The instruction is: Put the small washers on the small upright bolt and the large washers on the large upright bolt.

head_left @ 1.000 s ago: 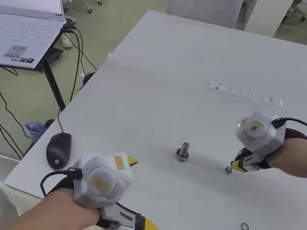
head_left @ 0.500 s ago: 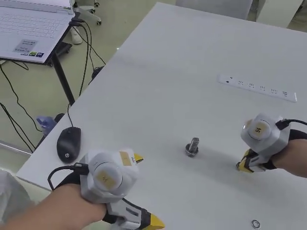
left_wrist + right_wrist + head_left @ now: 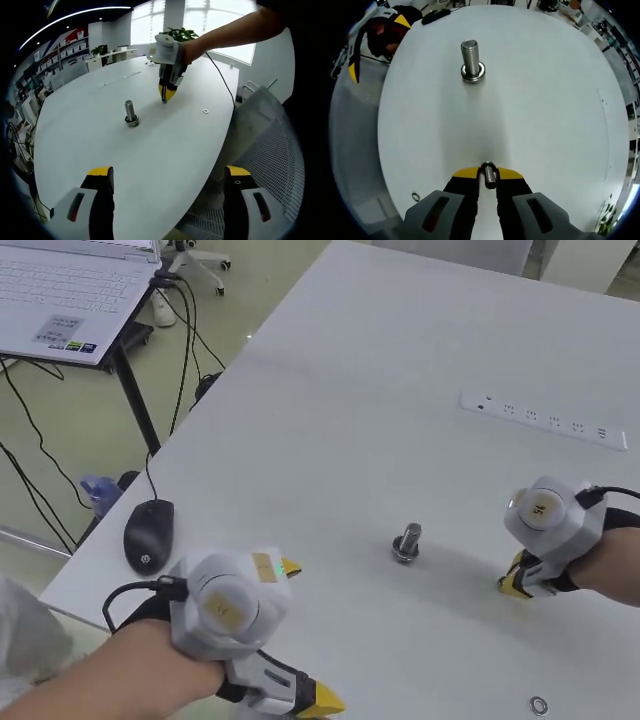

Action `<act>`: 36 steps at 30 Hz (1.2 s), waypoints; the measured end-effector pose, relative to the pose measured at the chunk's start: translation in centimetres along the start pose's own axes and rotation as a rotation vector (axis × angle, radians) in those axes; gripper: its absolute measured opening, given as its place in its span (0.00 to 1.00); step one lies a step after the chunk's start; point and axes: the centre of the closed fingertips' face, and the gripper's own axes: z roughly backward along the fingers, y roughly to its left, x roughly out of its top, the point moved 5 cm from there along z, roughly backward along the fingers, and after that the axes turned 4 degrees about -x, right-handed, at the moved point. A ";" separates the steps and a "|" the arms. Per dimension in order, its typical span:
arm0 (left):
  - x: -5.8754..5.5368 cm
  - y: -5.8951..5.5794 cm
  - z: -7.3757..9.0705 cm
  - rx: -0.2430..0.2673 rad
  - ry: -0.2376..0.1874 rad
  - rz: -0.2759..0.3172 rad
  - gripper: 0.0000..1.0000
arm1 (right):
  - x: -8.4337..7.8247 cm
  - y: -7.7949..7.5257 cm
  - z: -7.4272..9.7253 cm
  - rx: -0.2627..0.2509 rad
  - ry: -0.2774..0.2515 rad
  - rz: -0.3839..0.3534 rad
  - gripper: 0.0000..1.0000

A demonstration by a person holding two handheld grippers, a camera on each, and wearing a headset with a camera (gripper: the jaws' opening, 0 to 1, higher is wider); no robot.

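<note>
The large bolt (image 3: pixel 406 541) (image 3: pixel 130 111) (image 3: pixel 470 55) stands upright mid-table with a washer (image 3: pixel 473 74) round its base. To its right, my right gripper (image 3: pixel 516 586) (image 3: pixel 165 95) (image 3: pixel 489 176) points down at the table, shut on the small upright bolt (image 3: pixel 489 174). My left gripper (image 3: pixel 308 636) (image 3: pixel 167 174) hangs open and holds nothing, over the near table edge. One loose washer (image 3: pixel 539 705) (image 3: pixel 205 111) (image 3: pixel 415 196) lies flat near the front right.
A white power strip (image 3: pixel 545 420) lies at the back right. A black mouse (image 3: pixel 149 535) sits by the table's left edge. A laptop (image 3: pixel 60 290) stands on a side stand beyond that edge, with cables hanging below it.
The head camera has shifted. In the head view the small bolt showed beside the right gripper's tips a second ago and is now hidden under them. The left gripper has barely moved.
</note>
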 end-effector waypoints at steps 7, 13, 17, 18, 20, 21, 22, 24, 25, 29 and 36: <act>0.0 0.0 0.0 0.000 -0.002 -0.005 0.91 | 0.2 0.1 0.0 -0.002 -0.003 0.000 0.15; 0.0 0.0 0.2 0.001 -0.006 -0.006 0.91 | 0.3 -0.1 0.2 -0.008 -0.010 -0.010 0.19; -0.1 -0.1 0.4 -0.001 0.001 -0.013 0.91 | 0.5 -0.1 0.9 -0.008 -0.015 -0.012 0.20; -0.1 -0.1 0.4 -0.001 -0.001 -0.014 0.91 | 0.5 -0.1 1.1 -0.011 -0.017 -0.011 0.20; 0.0 -0.2 0.5 -0.003 -0.003 -0.018 0.91 | 0.6 -0.2 1.7 -0.019 -0.022 -0.013 0.20; 0.1 -0.2 0.5 -0.004 -0.003 -0.021 0.90 | 0.6 -0.1 2.0 -0.021 -0.025 -0.014 0.20; 0.1 -0.3 0.5 -0.005 -0.002 -0.023 0.90 | 0.6 -0.1 2.3 -0.023 -0.026 -0.016 0.20; 0.2 -0.4 0.5 -0.008 -0.001 -0.030 0.90 | 0.7 -0.1 2.9 -0.030 -0.031 -0.015 0.20; 0.2 -0.4 0.5 -0.009 -0.001 -0.033 0.90 | 0.7 -0.1 3.1 -0.033 -0.035 -0.015 0.20; 0.6 -0.3 0.8 -0.013 -0.014 -0.030 0.90 | 0.9 0.0 4.4 -0.042 -0.069 -0.052 0.20; 1.2 0.1 1.4 -0.011 -0.017 -0.054 0.90 | 0.4 0.7 6.5 -0.064 -0.098 -0.058 0.20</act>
